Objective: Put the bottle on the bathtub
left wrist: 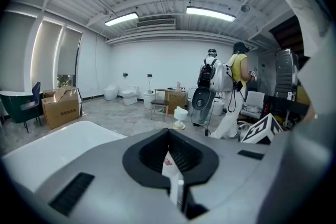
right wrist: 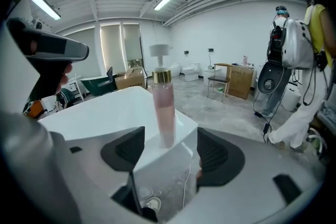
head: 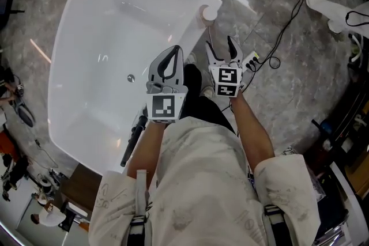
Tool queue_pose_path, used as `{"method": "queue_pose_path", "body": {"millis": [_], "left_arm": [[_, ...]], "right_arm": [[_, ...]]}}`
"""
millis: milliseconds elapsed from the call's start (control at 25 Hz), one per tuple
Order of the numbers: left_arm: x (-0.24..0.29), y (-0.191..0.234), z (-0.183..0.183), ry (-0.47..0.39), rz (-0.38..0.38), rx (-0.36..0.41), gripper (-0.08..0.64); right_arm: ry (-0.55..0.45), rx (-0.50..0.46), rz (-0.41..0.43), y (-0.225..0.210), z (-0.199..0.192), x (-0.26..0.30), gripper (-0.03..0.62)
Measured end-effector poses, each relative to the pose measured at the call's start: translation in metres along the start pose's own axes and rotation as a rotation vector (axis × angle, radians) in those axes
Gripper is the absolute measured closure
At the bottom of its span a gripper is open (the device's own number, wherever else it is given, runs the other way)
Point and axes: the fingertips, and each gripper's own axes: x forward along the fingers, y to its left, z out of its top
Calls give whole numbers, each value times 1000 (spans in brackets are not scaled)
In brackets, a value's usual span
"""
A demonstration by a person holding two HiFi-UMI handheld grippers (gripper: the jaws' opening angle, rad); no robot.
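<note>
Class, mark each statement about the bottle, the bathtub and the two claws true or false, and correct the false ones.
1. The bottle stands upright on the bathtub rim. True.
2. The right claw grips the bottle. False: its jaws are apart and the bottle stands free.
3. The left claw has its jaws together. True.
4. The bottle is green. False: it is pink, with a gold collar.
</note>
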Motion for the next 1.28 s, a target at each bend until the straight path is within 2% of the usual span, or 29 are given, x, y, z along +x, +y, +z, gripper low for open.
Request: {"method": "queue_pose_path", "body": {"millis": [400,680,840,1080,1280], "left_arm": [[-65,-61,12,-67,-37,42,558],[-98,-112,26,-134,-79,70,558],[-111,-141,49,-210,-93,105,558],[-151,-161,97,-328,-63,81,558],[-185,-169,145,-433,-30,160,557]], "right_arm": [[-94,12,-47,-13,-7,-100,314],[-230,28,-102,-33,10,-188,314],[-333,-7,-116,-51,30,-237,314],[-469,-114,-127,-57,68,-309,316],[-664,-131,-114,-50,124,-365,316]]}}
